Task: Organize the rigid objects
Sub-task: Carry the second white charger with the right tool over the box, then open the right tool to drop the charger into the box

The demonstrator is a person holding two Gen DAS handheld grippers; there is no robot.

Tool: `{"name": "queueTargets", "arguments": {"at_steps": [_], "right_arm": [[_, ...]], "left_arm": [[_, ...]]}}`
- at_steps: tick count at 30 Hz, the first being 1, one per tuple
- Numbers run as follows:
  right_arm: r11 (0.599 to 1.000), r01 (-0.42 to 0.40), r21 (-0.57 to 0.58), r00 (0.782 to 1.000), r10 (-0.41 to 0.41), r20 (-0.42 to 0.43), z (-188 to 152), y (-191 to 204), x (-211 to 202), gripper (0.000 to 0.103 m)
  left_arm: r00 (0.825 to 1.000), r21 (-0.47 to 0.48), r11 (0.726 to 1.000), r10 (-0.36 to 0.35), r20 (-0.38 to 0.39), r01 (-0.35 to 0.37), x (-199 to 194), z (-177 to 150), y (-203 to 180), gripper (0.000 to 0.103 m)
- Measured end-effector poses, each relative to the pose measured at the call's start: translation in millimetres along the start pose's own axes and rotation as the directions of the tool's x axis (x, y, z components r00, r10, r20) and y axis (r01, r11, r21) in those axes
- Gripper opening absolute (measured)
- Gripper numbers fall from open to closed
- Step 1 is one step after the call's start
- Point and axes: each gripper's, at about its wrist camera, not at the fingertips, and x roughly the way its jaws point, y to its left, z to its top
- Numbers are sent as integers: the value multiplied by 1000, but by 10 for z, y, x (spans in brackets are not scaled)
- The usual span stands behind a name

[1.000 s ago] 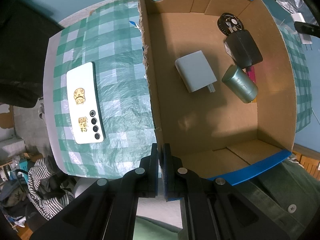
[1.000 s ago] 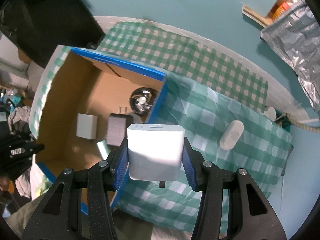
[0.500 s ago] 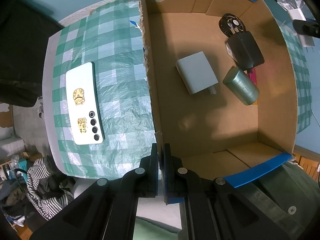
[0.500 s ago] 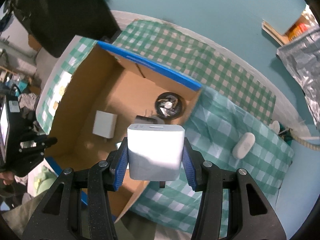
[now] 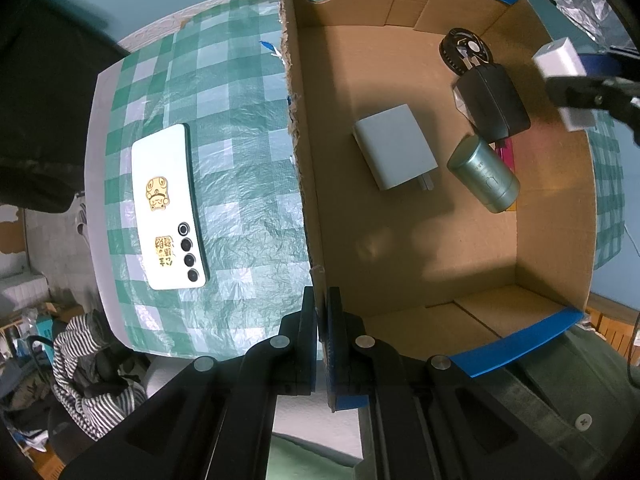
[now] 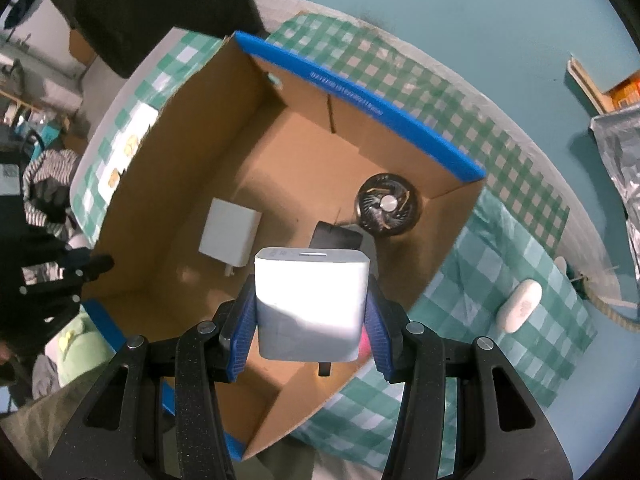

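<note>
A desk (image 5: pixel 100 184) draped in a green-and-white checked plastic cloth (image 5: pixel 240 160) stands against a teal wall (image 6: pixel 460 20), carrying an open brown cardboard box with blue-taped rims (image 6: pixel 360 104). The left gripper (image 5: pixel 322 308) has its jaws pinching the box's near left wall, while the right gripper (image 6: pixel 311 312) hangs above the box's right side, jaws clamped on a white square charger block (image 6: pixel 311 304). Inside lie a grey flat charger (image 5: pixel 394 146), a black adapter (image 5: pixel 494 102), a green metal cylinder (image 5: pixel 482 174) and a black round fan (image 5: pixel 466 52), with bare floor toward the near wall; a white phone (image 5: pixel 168 208) lies on the cloth just left of the box.
</note>
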Motion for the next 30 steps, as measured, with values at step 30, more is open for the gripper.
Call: {"name": "queueTargets", "arguments": {"at_steps": [30], "right_arm": [[994,13,104,1000,-14,14,-292,-240,-151,59]], "left_arm": [[1000,5,1000,7,1,-7,16,-17,5,4]]}}
